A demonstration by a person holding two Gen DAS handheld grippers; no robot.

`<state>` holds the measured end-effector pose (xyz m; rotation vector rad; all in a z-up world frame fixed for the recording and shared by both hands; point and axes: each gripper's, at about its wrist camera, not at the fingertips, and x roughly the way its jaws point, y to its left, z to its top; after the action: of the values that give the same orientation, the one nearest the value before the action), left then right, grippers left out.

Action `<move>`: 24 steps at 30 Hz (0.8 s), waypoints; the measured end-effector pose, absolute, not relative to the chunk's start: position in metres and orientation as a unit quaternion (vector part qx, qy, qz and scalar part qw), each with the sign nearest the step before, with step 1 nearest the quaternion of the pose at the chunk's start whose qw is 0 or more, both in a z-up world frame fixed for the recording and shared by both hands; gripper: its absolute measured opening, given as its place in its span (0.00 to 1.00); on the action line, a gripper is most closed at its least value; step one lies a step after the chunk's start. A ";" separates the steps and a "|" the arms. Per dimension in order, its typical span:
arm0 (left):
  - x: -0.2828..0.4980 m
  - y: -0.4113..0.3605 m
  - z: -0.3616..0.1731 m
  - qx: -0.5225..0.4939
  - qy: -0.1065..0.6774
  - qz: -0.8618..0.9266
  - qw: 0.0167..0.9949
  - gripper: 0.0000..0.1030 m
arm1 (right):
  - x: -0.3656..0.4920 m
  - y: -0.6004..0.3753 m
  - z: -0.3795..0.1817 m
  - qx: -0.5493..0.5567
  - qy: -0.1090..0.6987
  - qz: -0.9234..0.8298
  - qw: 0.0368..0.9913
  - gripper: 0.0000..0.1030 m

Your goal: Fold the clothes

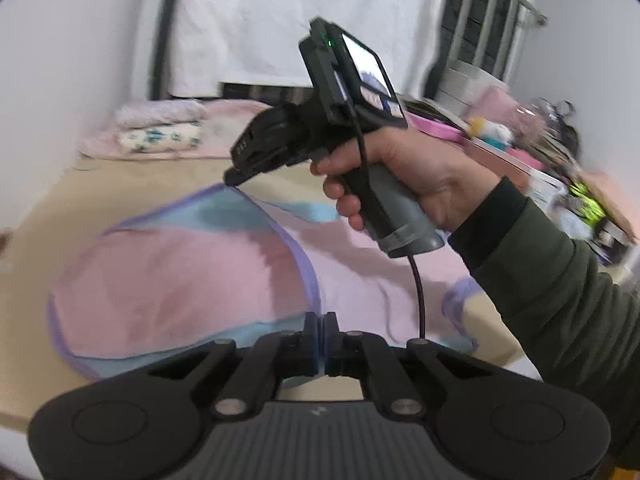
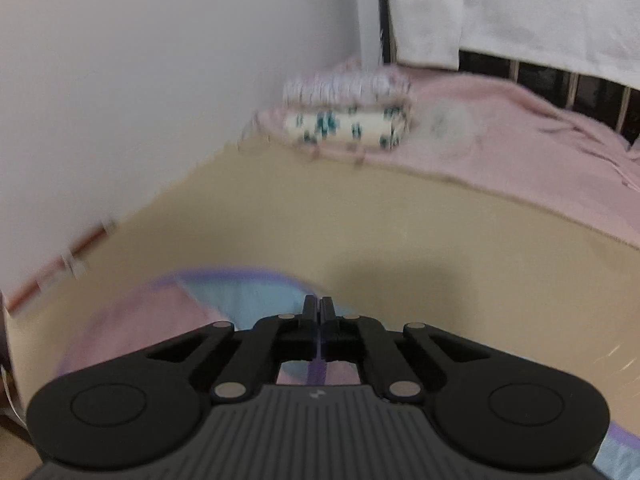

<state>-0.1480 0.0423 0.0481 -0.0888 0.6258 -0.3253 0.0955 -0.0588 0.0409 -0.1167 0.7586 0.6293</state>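
Lying mid-bed [image 1: 48, 184]: pink-and-blue garment [image 1: 180, 280] with purple trim, partly lifted. Pinching its near hem, jaws closed: left gripper [image 1: 321, 326]. Pinching the far trimmed edge, jaws closed: right gripper [image 2: 319, 307]. Sitting at far corner by the wall: folded clothes stack [image 2: 348, 116].

1. In the left wrist view, we see open beige bed surface [image 1: 48, 208] at the left of the frame, between the white wall and the lifted pastel cloth [image 1: 180, 280].
2. The right gripper [image 1: 232, 178], pinched on the cloth's edge, and the hand [image 1: 420, 176] holding it block the centre and right.
3. Folded laundry [image 1: 160, 128] sits at the upper left, on a pink blanket [image 2: 500, 140].
4. Clutter [image 1: 560, 168] crowds the right edge.
5. In the right wrist view, we find bare beige sheet across the middle, ahead of the clamped fingers, up to the blanket.
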 end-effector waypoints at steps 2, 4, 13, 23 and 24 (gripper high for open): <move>-0.147 0.047 0.037 -0.056 0.313 -0.128 0.939 0.02 | 0.098 -0.051 0.043 -0.050 0.360 0.306 0.880 0.01; -0.147 0.054 0.025 -0.072 0.321 -0.107 0.938 0.09 | 0.100 -0.037 0.024 -0.075 0.361 0.310 0.876 0.07; -0.140 0.034 0.054 -0.024 0.253 -0.175 0.951 0.36 | -0.013 -0.210 0.058 -0.032 0.297 0.199 0.933 0.39; -0.129 -0.101 0.028 0.083 0.268 -0.281 0.918 0.40 | -0.127 -0.328 0.024 -0.004 0.302 0.062 0.951 0.31; -0.130 -0.107 0.023 0.094 0.271 -0.286 0.914 0.39 | -0.129 -0.335 0.020 0.004 0.303 0.052 0.952 0.31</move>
<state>-0.1304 -0.1073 0.0228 0.1941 0.5572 -0.5884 -0.1291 -0.3352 0.0202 0.0086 0.6153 0.1049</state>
